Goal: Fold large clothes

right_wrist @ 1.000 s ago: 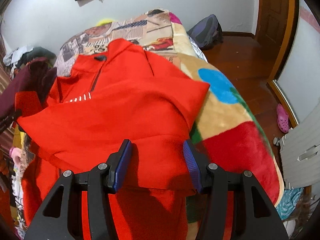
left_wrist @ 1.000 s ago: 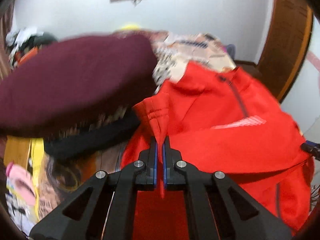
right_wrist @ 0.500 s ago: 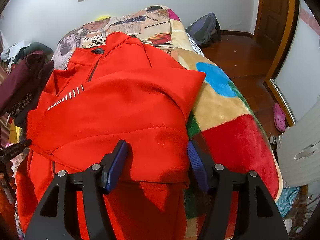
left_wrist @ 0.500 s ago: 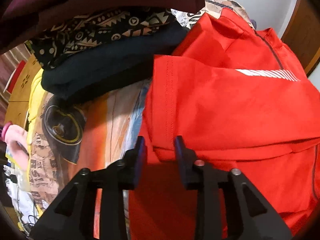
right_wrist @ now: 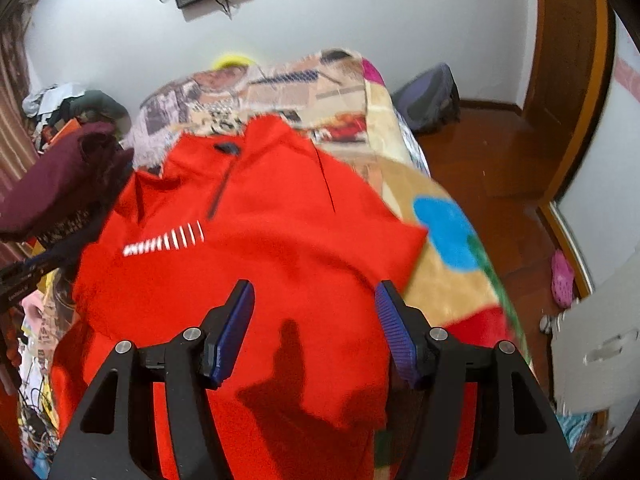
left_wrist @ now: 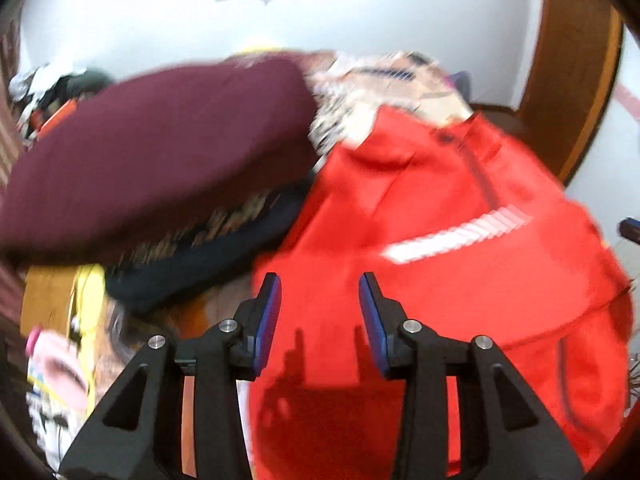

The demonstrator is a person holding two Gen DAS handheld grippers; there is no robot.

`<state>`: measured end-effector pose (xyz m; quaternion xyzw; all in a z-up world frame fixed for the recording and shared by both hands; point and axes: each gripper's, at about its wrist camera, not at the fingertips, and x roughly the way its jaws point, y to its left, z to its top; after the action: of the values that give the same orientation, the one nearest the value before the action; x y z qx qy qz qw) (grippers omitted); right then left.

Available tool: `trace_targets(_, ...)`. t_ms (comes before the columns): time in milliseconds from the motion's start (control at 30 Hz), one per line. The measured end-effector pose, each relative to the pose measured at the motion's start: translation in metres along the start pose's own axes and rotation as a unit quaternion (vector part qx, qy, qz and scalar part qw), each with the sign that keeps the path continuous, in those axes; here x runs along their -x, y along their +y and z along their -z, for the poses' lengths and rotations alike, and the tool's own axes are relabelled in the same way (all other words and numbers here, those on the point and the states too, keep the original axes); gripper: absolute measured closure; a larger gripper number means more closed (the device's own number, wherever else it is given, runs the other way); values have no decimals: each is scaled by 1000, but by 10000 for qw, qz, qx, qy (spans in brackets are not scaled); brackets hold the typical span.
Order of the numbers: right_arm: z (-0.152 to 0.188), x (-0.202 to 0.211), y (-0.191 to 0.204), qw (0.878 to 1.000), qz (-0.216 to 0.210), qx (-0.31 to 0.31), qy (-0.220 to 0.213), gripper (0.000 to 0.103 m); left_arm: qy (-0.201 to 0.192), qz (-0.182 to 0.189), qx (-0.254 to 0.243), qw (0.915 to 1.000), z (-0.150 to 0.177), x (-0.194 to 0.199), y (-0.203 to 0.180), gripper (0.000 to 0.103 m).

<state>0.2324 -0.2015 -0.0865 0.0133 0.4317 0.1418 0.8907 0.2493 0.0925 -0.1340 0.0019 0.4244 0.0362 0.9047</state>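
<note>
The red jacket (right_wrist: 256,248) lies on the patterned blanket (right_wrist: 440,280), collar toward the far wall, long axis along the bed. Left, folded clothes (left_wrist: 152,152) crowd it (blanket bare rightward). Left gripper (left_wrist: 320,312) and right gripper (right_wrist: 316,320) hover spread, empty.

Your red pullover (right_wrist: 260,264) is a flat bright red, with a row of white slanted bars across its chest (right_wrist: 166,242) and a dark zip running down from a dark collar tab. To its left you have a maroon garment (left_wrist: 152,152) on top of a piece with a tan-and-black pattern, then a black one. The blanket (right_wrist: 448,280) on the right is tan with a blue circle (right_wrist: 444,232), a green stripe and a red patch; farther off it carries a collage print in beige, grey and orange. Both grippers are black with blue pads (left_wrist: 267,316). The walls are white, the floor brown, and a pink clog (right_wrist: 562,278) lies at far right.
</note>
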Motion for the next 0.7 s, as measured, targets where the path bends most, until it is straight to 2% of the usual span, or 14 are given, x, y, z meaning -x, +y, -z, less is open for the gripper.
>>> trace_targets(100, -20, 3, 6, 9996, -48, 163, -246, 43, -241, 185, -112, 9995, -27, 0, -21, 61)
trace_targets(167, -31, 0, 9, 9990, -69, 230, -368, 38, -337, 225, -227, 9989, -43, -4, -38, 60)
trace_targets(300, -53, -13, 11, 9986, -132, 233, -454, 38, -377, 304, -460, 9978, -67, -24, -66, 60)
trace_targets(433, -73, -32, 12, 9988, -253, 201, -365, 38, -216, 431, -500, 9976, -92, -55, -81, 60)
trace_targets(567, -90, -49, 11, 9987, -329, 251, -312, 38, 57, 532, -302, 9981, -114, -94, -82, 60)
trace_targets(700, -110, -82, 11, 9987, -453, 217, -47, 38, 333, 557, -90, 9978, -129, -132, -78, 60)
